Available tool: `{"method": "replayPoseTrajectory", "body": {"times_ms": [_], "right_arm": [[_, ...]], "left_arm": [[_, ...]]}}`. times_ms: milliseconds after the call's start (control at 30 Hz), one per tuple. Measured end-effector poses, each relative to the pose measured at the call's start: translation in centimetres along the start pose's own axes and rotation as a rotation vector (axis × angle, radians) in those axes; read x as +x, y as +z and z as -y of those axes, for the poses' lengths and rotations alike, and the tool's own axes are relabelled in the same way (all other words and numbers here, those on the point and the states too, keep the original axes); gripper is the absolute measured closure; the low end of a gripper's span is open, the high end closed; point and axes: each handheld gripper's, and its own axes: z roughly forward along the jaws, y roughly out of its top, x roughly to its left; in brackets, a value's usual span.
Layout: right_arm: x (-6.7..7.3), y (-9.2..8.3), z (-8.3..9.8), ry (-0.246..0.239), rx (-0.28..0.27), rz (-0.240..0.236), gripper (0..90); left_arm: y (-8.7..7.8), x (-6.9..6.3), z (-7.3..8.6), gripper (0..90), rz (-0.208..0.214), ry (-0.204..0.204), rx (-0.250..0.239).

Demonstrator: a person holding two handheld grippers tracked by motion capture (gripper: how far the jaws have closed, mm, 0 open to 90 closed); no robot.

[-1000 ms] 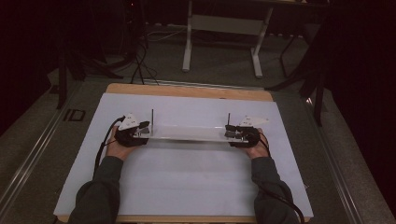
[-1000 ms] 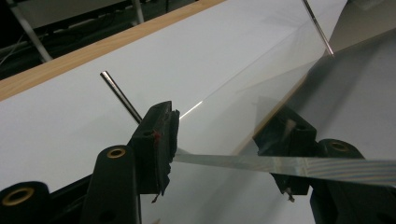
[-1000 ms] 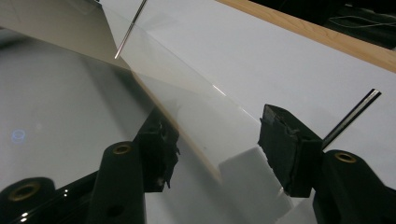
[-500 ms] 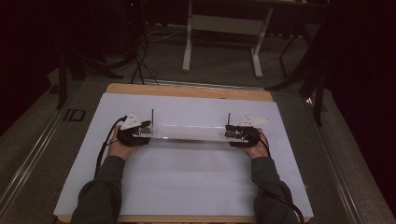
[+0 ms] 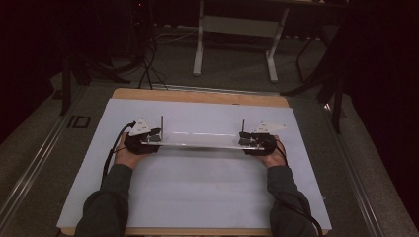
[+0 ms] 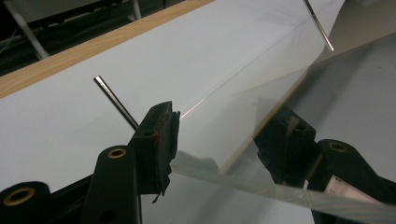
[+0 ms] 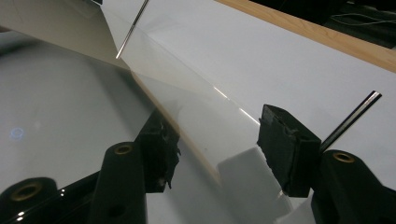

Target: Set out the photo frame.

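**Clear sheet held across the worktop between two tongs**

The thing in work is a transparent sheet point(image 5: 200, 139), thin, stiff-looking and almost without colour. In the high view it is a long pale band in the middle of the worktop point(image 5: 197, 197), running from 9 o'clock to 3 o'clock, with a bright line of reflected light along its upper edge. In the left gripper view the sheet point(image 6: 261, 107) reflects the white surface and a wooden edge, and its near border looks like frosted glass. In the right gripper view the sheet point(image 7: 187, 112) passes between the two black jaws in the same way.

The left tongs point(image 5: 144, 139) sit at the 9 o'clock end of the sheet, and the right tongs point(image 5: 256, 141) at the 3 o'clock end. At each end the sheet lies between the jaws. The jaws of both stand partly apart; whether the pads really press on the sheet I cannot tell.

A thin metal rod point(image 5: 161, 124) stands up beside the left tongs, and a second rod point(image 5: 243, 126) beside the right tongs.

The worktop is covered with white paper point(image 5: 207, 111), and a wooden border point(image 5: 197, 96) shows at 12 o'clock. Behind it, on the dark floor, stands a light metal frame point(image 5: 237, 29). Nothing lies in front of the sheet.
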Motion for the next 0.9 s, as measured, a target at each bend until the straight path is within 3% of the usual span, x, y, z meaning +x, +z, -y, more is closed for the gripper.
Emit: {"method": "replayPoseTrajectory", "body": {"times_ms": [233, 767, 833, 900], "right_arm": [[-0.01, -0.46, -0.13, 0.004, -0.005, -0.010, 45.6], [-0.31, -0.18, -0.10, 0.032, 0.019, -0.034, 44.4], [-0.33, -0.17, -0.09, 0.032, 0.018, -0.034, 43.8], [-0.41, -0.10, 0.12, 0.041, 0.011, -0.023, 37.4]], "left_arm": [[-0.46, -0.12, -0.35, 47.2, 0.018, 0.005, -0.007], [-0.28, 0.30, -0.19, 47.6, 0.056, -0.033, 0.020], [-0.26, 0.33, -0.16, 47.6, 0.062, -0.036, 0.022], [-0.27, 0.33, -0.12, 47.7, 0.068, -0.040, 0.022]]}}
